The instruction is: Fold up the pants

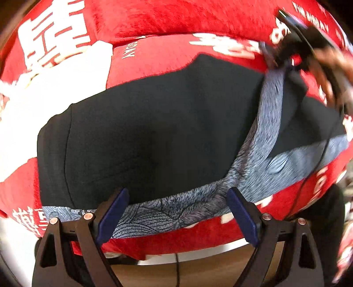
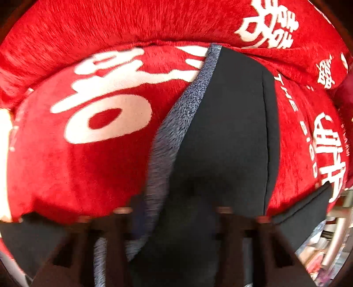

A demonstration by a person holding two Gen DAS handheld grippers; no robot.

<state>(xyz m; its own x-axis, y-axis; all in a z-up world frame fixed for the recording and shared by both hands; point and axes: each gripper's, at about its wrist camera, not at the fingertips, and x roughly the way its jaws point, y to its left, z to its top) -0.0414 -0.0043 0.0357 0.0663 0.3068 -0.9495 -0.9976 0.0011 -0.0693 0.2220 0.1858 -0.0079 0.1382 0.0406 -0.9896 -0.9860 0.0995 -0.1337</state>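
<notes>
Left gripper (image 1: 176, 215) nearest, jaws wide over pants (image 1: 154, 132) hem on red blanket (image 1: 154, 22); right gripper (image 1: 284, 64) jaws pinched on far edge, likely to start fold.

Red blanket (image 2: 77, 176) bears white characters and "THE BIGDAY".

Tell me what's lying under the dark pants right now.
The dark pants lie on a red blanket with white lettering, which shows on all sides of them. A grey-blue patterned lining shows at their turned-back edges. Whatever lies beneath the blanket is covered.
</notes>
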